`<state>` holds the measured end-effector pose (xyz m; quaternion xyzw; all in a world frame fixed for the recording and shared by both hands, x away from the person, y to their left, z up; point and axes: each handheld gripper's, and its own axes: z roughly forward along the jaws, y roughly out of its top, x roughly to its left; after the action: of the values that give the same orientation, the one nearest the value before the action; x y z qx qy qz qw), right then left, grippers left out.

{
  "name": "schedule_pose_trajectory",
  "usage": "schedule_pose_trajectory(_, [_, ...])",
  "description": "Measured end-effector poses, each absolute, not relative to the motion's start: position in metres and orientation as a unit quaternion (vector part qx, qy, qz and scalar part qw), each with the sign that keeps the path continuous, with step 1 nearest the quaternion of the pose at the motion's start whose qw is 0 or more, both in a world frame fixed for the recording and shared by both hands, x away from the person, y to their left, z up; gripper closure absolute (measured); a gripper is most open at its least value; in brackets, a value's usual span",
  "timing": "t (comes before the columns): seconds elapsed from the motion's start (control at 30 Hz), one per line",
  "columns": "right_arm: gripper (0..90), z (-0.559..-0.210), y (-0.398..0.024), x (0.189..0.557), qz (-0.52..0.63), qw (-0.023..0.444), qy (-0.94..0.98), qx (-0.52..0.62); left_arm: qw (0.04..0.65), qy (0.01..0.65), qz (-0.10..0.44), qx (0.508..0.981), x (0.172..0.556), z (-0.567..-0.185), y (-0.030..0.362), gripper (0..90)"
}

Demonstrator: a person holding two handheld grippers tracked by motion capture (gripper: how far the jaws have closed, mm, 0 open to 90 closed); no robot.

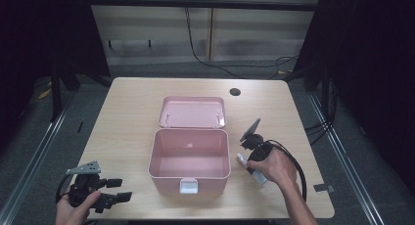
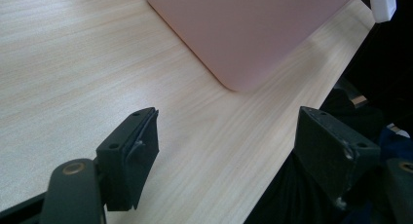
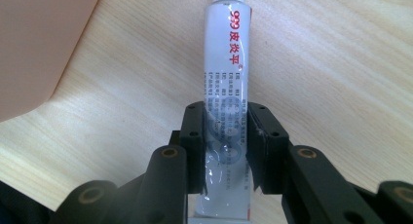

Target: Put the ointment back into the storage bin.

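Note:
A white ointment tube (image 3: pixel 225 73) with red lettering lies on the table just right of the pink box (image 1: pixel 190 157); in the high view the tube (image 1: pixel 249 168) shows beneath the person's right hand. My right gripper (image 3: pixel 225 146) is shut on the tube's lower half, both jaws pressed against its sides. The pink box stands open, its inside bare, with its lid (image 1: pixel 192 111) lying flat behind it. My left gripper (image 1: pixel 117 190) rests low at the table's front left corner, jaws wide apart and nothing between them. The box's corner (image 2: pixel 243 34) shows ahead of it.
A white latch (image 1: pixel 189 186) sits on the box's front wall. A dark cable hole (image 1: pixel 235 92) marks the table's far side. Cables trail on the floor behind and to the right. The table's front edge (image 2: pixel 272 165) runs close to my left gripper.

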<state>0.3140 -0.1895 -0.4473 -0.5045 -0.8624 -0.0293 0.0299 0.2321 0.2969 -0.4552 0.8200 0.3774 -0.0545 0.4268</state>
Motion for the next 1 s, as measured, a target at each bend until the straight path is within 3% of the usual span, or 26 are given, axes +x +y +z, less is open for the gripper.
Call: schedule_pose_trajectory(1.0, [71.1, -0.422, -0.199, 0.303, -0.042, 0.037, -0.876, -0.479, 0.427, 0.378, -0.055, 0.820, 0.232, -0.455, 0.297, 24.2])
